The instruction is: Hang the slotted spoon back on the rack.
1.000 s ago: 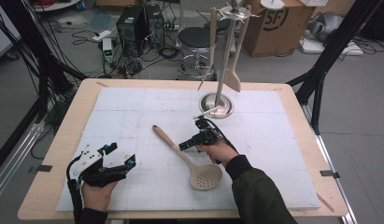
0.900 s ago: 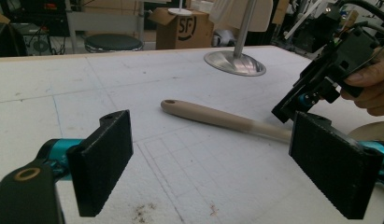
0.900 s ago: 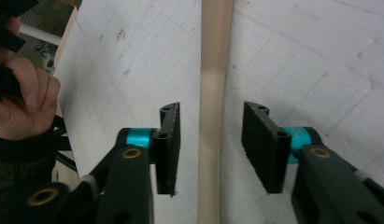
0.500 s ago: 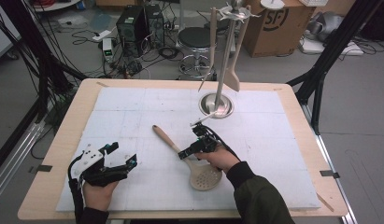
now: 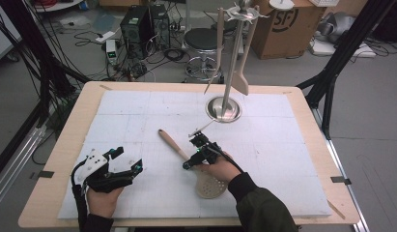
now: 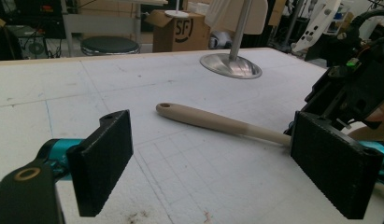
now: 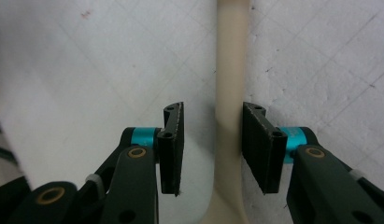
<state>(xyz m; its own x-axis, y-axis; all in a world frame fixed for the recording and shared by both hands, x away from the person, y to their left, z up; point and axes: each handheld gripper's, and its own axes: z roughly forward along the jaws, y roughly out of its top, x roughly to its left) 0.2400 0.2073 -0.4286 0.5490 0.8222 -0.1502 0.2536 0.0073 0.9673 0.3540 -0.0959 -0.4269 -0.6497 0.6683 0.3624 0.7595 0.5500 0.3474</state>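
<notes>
A beige slotted spoon lies flat on the white mat, its handle pointing to the far left and its perforated bowl toward the front edge. My right gripper points down over the neck of the spoon. In the right gripper view the spoon's handle runs between the pads of the right gripper, close to the right pad and with a gap on the left. These jaws have just been closing. My left gripper rests open at the front left. The left gripper holds nothing, and the spoon lies beyond it.
A utensil stand with a round metal base rises at the back middle of the mat. A wooden spatula and another utensil hang from it. A stool and a cardboard box stand behind the table.
My right gripper has come toward the front edge and slightly left, down over the spoon's neck. The spoon and the left gripper have stayed put.
</notes>
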